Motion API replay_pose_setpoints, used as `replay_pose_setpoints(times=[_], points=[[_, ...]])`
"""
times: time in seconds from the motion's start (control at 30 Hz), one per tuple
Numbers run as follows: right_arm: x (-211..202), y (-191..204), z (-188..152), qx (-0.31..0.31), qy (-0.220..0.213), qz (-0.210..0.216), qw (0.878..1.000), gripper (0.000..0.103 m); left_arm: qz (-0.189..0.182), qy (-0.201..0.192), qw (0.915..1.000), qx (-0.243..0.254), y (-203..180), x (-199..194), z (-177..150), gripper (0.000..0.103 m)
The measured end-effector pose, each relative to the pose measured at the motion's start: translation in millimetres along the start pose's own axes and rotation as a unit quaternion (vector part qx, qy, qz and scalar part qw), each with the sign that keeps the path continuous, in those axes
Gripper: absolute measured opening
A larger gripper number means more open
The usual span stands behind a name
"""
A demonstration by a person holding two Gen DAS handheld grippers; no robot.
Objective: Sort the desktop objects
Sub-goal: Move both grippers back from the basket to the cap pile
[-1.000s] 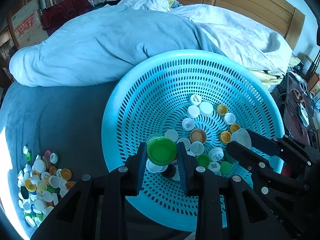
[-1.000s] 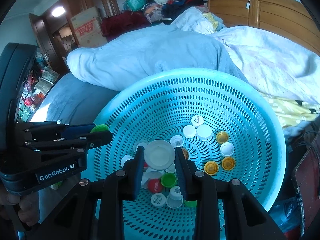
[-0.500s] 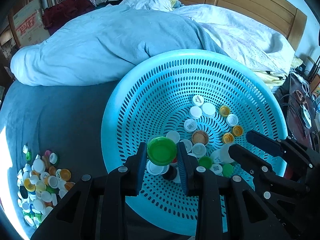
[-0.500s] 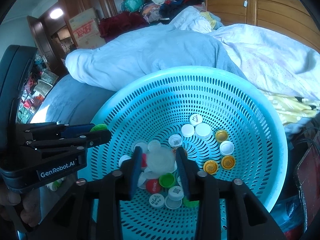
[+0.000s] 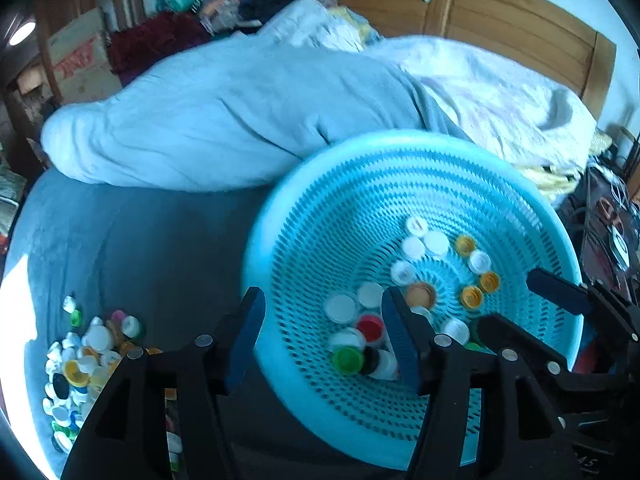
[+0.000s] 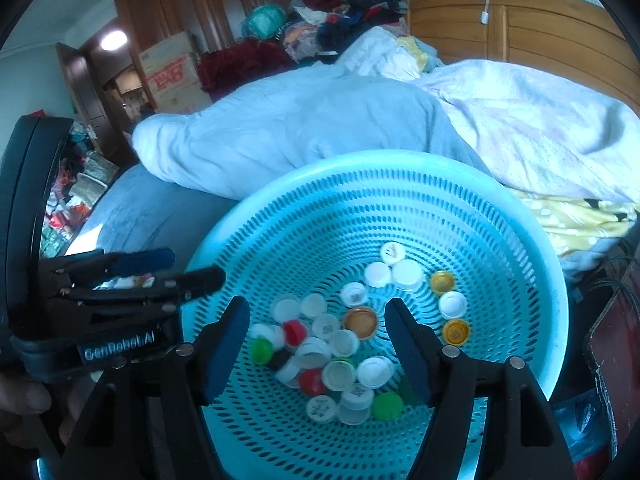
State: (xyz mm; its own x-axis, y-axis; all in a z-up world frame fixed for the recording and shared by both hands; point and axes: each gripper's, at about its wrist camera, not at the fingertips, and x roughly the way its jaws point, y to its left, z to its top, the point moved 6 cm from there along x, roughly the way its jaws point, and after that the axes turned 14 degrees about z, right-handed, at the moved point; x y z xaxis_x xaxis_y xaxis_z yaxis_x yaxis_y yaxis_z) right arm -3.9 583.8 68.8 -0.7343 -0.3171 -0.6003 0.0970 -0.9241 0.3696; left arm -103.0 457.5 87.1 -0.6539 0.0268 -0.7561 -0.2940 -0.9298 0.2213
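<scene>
- Over the near side of the turquoise basket (image 6: 400,168), the right gripper (image 6: 316,340) has just been opening; nothing is pinched, loose bottle caps (image 6: 340,360) lying below.
- Beside it, the left gripper (image 5: 324,336) (straddling the rim) has likewise just spread, empty, a green cap (image 5: 347,360) beneath.
- Farther left, a cap pile (image 5: 80,364) lies on the bed (image 5: 140,248).

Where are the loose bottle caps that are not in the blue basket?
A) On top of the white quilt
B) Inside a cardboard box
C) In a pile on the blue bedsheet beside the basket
C: the left wrist view shows a pile of bottle caps lying on the blue bedsheet, outside the basket.
</scene>
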Motion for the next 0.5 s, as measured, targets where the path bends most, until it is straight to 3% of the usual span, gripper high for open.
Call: replay_pose_setpoints(times=[0.1,0.17,0.33,0.5], points=[[-1,20,0,-0.025,-0.003,0.009,1.0,0.077,0.049,-0.047,0.9974,-0.022,46,-7,-6,0.055],[-1,32,-1,-0.042,-0.002,0.012,0.999,0.078,0.091,-0.053,0.9936,-0.041,88,2,-17,0.055],[7,55,-4,-0.064,0.005,0.024,0.998,0.078,0.139,0.024,0.9854,-0.096,193,59,-75,0.055],[19,72,-11,-0.078,0.026,0.032,0.996,0.078,0.138,0.087,0.9769,-0.138,253,103,-129,0.055]])
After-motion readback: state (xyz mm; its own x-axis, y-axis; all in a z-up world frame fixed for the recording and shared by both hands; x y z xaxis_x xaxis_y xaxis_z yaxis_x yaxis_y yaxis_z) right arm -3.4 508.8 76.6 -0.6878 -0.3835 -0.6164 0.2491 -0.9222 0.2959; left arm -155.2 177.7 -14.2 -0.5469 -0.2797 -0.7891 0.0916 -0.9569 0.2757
